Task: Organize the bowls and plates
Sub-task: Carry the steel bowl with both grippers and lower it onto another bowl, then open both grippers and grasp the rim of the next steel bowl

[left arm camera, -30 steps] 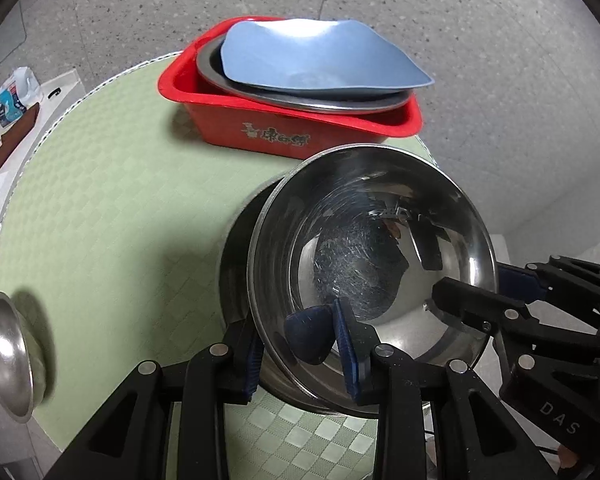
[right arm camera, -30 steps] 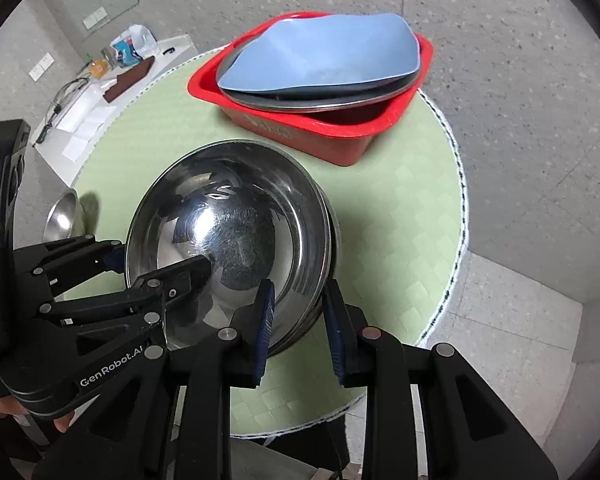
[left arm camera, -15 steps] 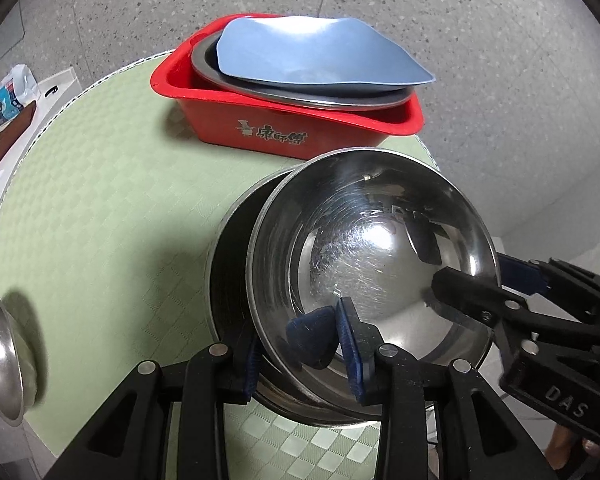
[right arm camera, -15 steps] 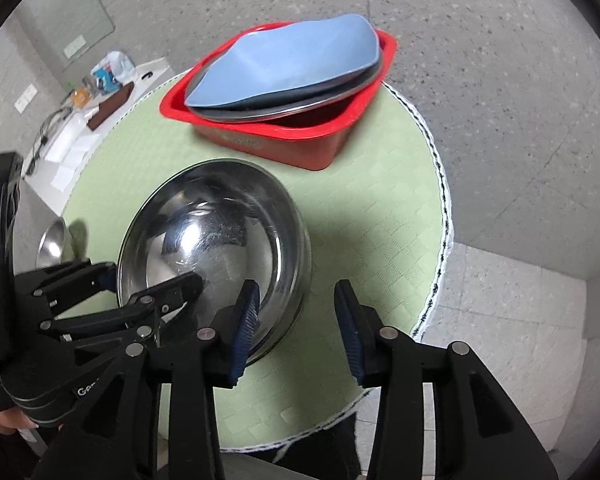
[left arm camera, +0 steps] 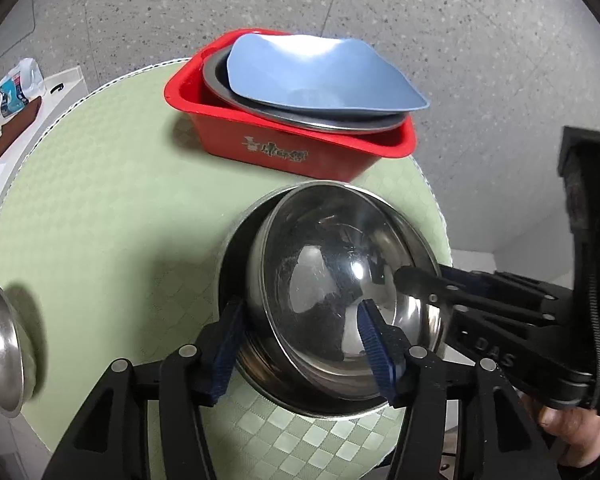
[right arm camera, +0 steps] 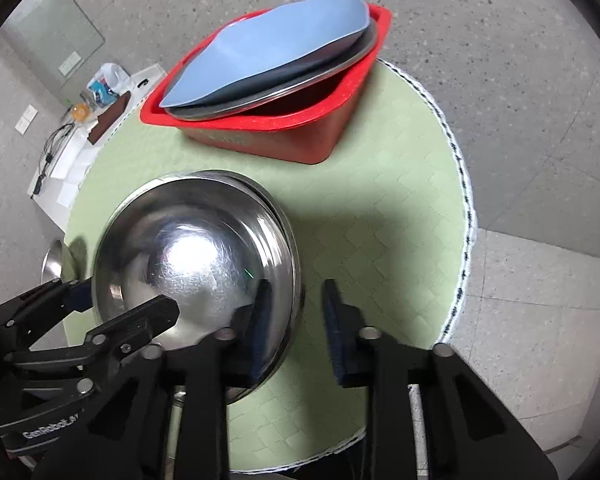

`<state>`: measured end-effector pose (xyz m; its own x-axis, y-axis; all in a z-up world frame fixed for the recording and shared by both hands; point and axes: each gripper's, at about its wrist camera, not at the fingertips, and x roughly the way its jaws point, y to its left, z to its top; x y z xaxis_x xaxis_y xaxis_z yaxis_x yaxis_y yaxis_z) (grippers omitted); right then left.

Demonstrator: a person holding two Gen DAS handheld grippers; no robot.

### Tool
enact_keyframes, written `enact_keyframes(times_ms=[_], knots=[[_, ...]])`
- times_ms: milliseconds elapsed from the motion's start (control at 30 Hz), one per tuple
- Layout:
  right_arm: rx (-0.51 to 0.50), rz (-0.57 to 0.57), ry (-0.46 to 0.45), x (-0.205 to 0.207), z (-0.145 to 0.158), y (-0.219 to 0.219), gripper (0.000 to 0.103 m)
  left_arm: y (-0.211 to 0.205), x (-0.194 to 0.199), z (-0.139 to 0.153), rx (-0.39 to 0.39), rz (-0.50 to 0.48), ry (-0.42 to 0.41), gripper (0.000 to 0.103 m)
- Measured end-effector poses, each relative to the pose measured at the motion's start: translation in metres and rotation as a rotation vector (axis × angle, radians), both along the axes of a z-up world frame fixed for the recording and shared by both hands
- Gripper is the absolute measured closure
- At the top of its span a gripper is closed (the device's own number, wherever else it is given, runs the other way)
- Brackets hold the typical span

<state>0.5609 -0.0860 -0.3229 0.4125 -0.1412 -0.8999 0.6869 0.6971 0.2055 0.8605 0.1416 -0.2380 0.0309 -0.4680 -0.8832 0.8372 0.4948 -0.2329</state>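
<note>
- The top bowl sits tilted inside the lower bowl on the green table, at the near edge right under both hands. It's not nested flat, and a crescent of the lower one's rim shows on the left.
- The left gripper has its jaws opening. One pad is outside the lower bowl's wall and the other is inside the top bowl, so it straddles both rims with no real clamp.
- The right gripper is closing, with only the top bowl's right-hand rim between the jaws. The outer pad is clear of the metal.
- So the right hand looks like the one that matters next: it has just the top bowl lined up, rim edge-on in the gap.
- The bowl is round, so there's no long axis to line up with.
- The red bin, holding a blue plate on a steel plate, lies straight ahead past the bowls, near but not touching.
</note>
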Motion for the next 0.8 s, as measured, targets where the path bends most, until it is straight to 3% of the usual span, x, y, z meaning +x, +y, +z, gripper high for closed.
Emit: enact_keyframes(times_ms=[133,200,267,367,500,667,800], knots=[[0.000,-0.004,0.009,0.000,-0.004,-0.003,0.081,0.006,-0.002,0.006,-0.012,0.005,-0.004,0.049],[-0.007,0.001,0.000,-0.001,0.000,-0.001,0.081,0.011,-0.002,0.012,-0.028,0.008,-0.007,0.043],[-0.056,0.008,-0.013,-0.001,0.012,0.007,0.080,0.019,-0.003,0.022,-0.051,0.017,-0.031,0.033],[-0.125,0.034,-0.029,0.004,0.031,0.018,0.073,0.032,0.004,0.029,-0.074,0.038,-0.032,0.033],[-0.211,0.097,-0.058,0.024,0.056,0.040,0.073,0.059,0.016,0.036,-0.103,0.105,-0.045,0.033],[-0.209,0.233,-0.151,0.064,0.080,0.079,0.056,0.126,0.052,0.052,-0.138,0.317,-0.125,0.032],[-0.161,0.366,-0.193,0.116,0.078,0.122,0.047,0.178,0.085,0.049,-0.116,0.468,-0.154,0.031]])
